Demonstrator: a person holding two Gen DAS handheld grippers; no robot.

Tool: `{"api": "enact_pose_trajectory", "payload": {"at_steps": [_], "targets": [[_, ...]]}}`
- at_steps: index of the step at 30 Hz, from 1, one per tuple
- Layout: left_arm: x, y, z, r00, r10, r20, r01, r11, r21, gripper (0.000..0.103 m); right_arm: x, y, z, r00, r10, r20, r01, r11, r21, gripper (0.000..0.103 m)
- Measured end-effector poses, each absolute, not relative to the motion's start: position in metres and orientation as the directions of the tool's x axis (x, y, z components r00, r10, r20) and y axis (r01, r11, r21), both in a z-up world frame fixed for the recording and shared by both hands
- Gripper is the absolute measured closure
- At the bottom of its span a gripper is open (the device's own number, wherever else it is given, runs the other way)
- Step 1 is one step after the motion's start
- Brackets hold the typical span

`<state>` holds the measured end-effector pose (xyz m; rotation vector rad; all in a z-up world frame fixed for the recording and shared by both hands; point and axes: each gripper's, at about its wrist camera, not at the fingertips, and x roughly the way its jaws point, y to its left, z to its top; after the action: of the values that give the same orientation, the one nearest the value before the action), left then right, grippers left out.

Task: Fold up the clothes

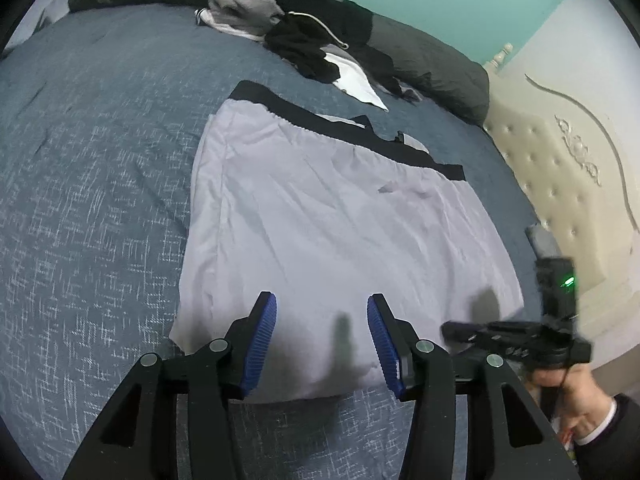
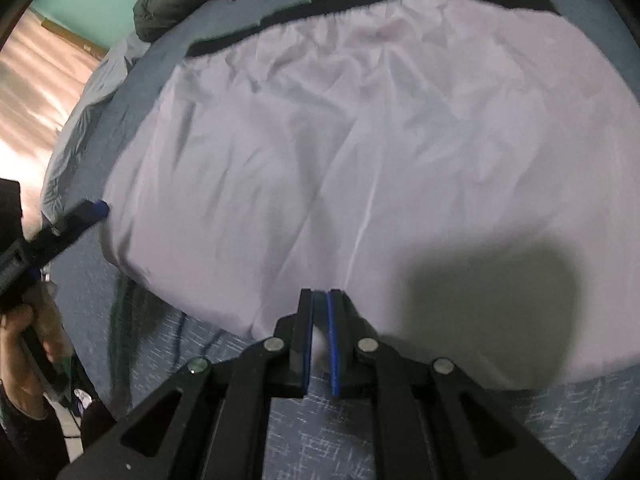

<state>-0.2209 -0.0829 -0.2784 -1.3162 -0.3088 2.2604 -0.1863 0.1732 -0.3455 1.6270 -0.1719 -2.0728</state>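
A pale lilac garment (image 1: pixel 320 220) with a black waistband (image 1: pixel 340 124) lies flat on the blue bedspread (image 1: pixel 92 200). My left gripper (image 1: pixel 322 308) is open, just above the garment's near hem, holding nothing. In the right wrist view the same garment (image 2: pixel 360 140) fills the frame. My right gripper (image 2: pixel 319 300) is shut on the garment's near hem, with a fold of pale fabric pinched between its blue pads (image 2: pixel 308 336). The right gripper also shows at the right of the left wrist view (image 1: pixel 452 330).
A pile of black, grey and white clothes (image 1: pixel 288 20) lies at the far side of the bed against dark pillows (image 1: pixel 432 60). A cream tufted headboard (image 1: pixel 560 168) stands to the right. The left gripper's tip (image 2: pixel 96 208) shows at the garment's left edge.
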Motion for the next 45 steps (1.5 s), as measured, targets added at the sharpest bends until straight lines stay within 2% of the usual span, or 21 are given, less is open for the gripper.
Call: {"api": "enact_pose_trajectory", "payload": {"at_steps": [3, 9, 14, 23, 29, 35, 40, 45], "targets": [[-0.22, -0.082, -0.277, -0.429, 0.522, -0.737, -0.314, -0.851, -0.421, 0.051, -0.192, 0.173, -0.333, -0.218, -0.428, -0.877, 0.305, -0.884, 0.355, 0.097], [-0.222, -0.086, -0.276, -0.479, 0.531, -0.699, -0.303, -0.847, -0.437, 0.05, -0.203, 0.161, -0.358, -0.146, -0.358, -0.922, 0.325, -0.898, 0.297, 0.097], [-0.222, -0.086, -0.281, -0.5, 0.541, -0.676, -0.299, -0.841, -0.452, 0.049, -0.217, 0.165, -0.337, -0.196, -0.372, -0.907, 0.301, -0.903, 0.305, 0.097], [-0.22, -0.078, -0.292, -0.503, 0.547, -0.669, -0.323, -0.837, -0.442, 0.049, -0.265, 0.15, -0.351, -0.155, -0.318, -0.935, 0.294, -0.919, 0.264, 0.097], [-0.221, -0.079, -0.286, -0.514, 0.547, -0.662, -0.333, -0.837, -0.433, 0.048, -0.3, 0.145, -0.324, -0.256, -0.299, -0.919, 0.305, -0.928, 0.217, 0.097], [-0.225, -0.087, -0.286, -0.517, 0.547, -0.658, -0.324, -0.837, -0.441, 0.048, -0.341, 0.136, -0.35, -0.166, -0.234, -0.958, 0.314, -0.933, 0.173, 0.097], [-0.229, -0.093, -0.289, -0.515, 0.551, -0.657, -0.313, -0.834, -0.454, 0.048, -0.375, 0.14, -0.322, -0.298, -0.22, -0.929, 0.269, -0.953, 0.14, 0.097], [-0.229, -0.094, -0.288, -0.518, 0.553, -0.653, -0.32, -0.833, -0.452, 0.047, -0.402, 0.13, -0.332, -0.271, -0.207, -0.94, 0.242, -0.96, 0.141, 0.097]]}}
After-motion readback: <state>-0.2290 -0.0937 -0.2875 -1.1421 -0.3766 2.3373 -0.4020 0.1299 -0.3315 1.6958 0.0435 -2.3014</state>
